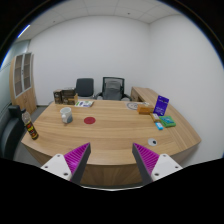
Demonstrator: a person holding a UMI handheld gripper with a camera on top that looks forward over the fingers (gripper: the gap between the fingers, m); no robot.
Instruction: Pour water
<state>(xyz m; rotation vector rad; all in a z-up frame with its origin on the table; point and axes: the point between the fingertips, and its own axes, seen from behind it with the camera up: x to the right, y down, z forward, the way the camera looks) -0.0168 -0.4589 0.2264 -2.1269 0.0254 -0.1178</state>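
1. Nearest to me are my tongs point(110, 160), spread wide and holding nothing; their purple pads point(76, 156) frame a bare stretch of the wooden counter point(110, 128).
2. I judge the step in hand to be the approach: nothing is grasped yet, so pouring has not begun.
3. The likeliest water vessel is the pale, jug-like object point(66, 115) on the counter's left part, beyond my left finger and well apart from it. It is too small for me to say whether it has a handle or holds water.
4. A dark bottle-like thing point(32, 130) stands at the near left edge, closer to me than the jug-like object; I cannot tell what it is.
5. A small red disc point(90, 119), perhaps a coaster or lid, lies just right of the pale object, far ahead of the fingers.
6. To do this well, I should swing left and advance level, keeping the fingers spread until the vessel sits squarely between the pads, then close on its body and keep it upright.
7. A purple box point(161, 103) and teal items point(166, 121) sit far right, off my path.
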